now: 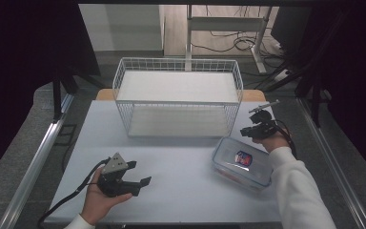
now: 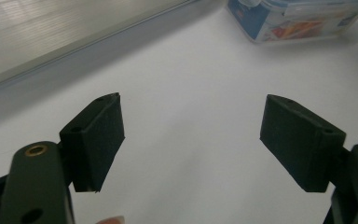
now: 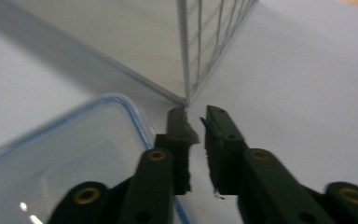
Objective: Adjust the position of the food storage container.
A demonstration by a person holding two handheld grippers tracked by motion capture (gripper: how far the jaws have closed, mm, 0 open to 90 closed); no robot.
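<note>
A clear plastic container (image 1: 242, 162) with a blue-rimmed lid and a coloured label lies on the white table (image 1: 181, 181) at the right. My right gripper (image 1: 246, 130) hovers just beyond its far corner, close to the front right corner of the white wire basket (image 1: 178, 101). In the right gripper view the gripper (image 3: 194, 115) has only a thin slit between its jaws, nothing in them, and the container (image 3: 74, 154) lies at the left. My left gripper (image 1: 140, 172) is held low at the front left, open and empty. The left gripper view looks between its jaws at bare table (image 2: 193, 121), with the container (image 2: 298, 18) far off.
The wire basket stands at the back middle of the table, and its corner wire (image 3: 185, 51) rises right ahead of the right jaws. Metal rails (image 1: 33, 167) run along both sides of the table. A desk frame and cables (image 1: 248, 43) stand on the floor behind.
</note>
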